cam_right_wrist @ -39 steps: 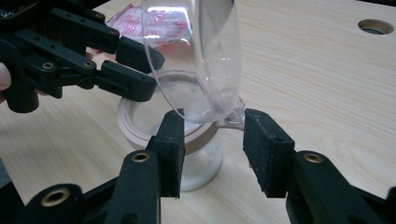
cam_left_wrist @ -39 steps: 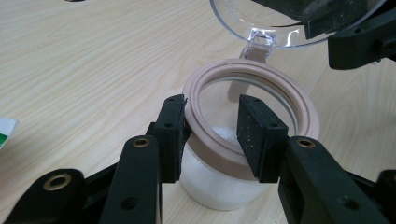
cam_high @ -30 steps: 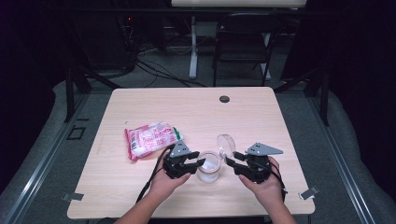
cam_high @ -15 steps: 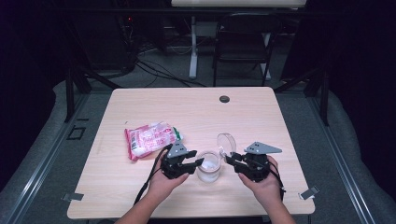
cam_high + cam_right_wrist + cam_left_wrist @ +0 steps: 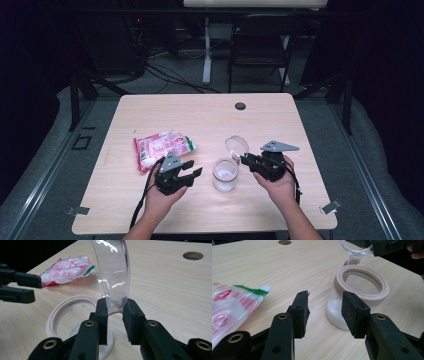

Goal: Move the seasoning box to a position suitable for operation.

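Note:
A small glass jar (image 5: 225, 176) with white powder in it and a pale pink seal ring (image 5: 342, 277) stands near the table's front. Its clear hinged lid (image 5: 236, 146) is swung up. My right gripper (image 5: 115, 307) has just been closing, and its pads now press on the lower edge of that lid (image 5: 112, 270). My left gripper (image 5: 192, 170) hangs to the left of the jar, apart from it. Its jaws have just been opening, and nothing is between them (image 5: 325, 307).
A pink and white plastic bag (image 5: 162, 147) lies on the wooden table (image 5: 200, 120) behind my left hand. A round cable hole (image 5: 240, 106) sits near the far edge. A folding chair (image 5: 260, 45) and cables stand on the floor beyond.
My left gripper has let go of the jar and drawn away to the left. My right gripper has closed in on the raised lid.

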`<state>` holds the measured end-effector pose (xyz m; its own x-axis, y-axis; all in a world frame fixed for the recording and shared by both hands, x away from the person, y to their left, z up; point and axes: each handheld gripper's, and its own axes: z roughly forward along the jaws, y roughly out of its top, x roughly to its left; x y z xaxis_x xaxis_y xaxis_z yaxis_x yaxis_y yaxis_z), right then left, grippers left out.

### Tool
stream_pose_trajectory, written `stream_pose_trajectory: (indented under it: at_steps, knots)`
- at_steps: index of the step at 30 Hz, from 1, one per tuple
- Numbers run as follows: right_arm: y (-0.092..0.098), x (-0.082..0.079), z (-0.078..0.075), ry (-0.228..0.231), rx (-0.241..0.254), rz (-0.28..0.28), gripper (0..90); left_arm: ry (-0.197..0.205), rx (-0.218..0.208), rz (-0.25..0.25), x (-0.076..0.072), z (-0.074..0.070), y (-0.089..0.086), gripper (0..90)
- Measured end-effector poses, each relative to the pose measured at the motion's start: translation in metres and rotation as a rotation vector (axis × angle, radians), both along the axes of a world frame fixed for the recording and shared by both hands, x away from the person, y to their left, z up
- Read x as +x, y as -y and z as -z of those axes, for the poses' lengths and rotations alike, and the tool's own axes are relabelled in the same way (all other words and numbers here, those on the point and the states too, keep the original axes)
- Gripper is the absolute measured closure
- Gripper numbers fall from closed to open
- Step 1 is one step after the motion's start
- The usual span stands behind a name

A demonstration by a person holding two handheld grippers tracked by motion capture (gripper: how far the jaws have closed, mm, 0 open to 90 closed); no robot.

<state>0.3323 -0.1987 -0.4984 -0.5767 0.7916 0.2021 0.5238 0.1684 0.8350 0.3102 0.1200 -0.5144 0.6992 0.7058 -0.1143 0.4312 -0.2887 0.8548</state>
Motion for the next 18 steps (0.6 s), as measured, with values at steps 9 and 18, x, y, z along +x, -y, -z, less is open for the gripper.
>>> stream_pose_trajectory:
  at_steps: [9,18]
  knots:
    - [0.007,0.015,0.005,-0.02,0.077,-0.011,69.6,0.014,0.018,-0.075,-0.003,0.002,-0.023,57.1]
    - [0.012,0.016,0.012,-0.044,0.123,-0.021,64.9,0.004,0.062,-0.162,0.014,0.012,-0.041,56.1]
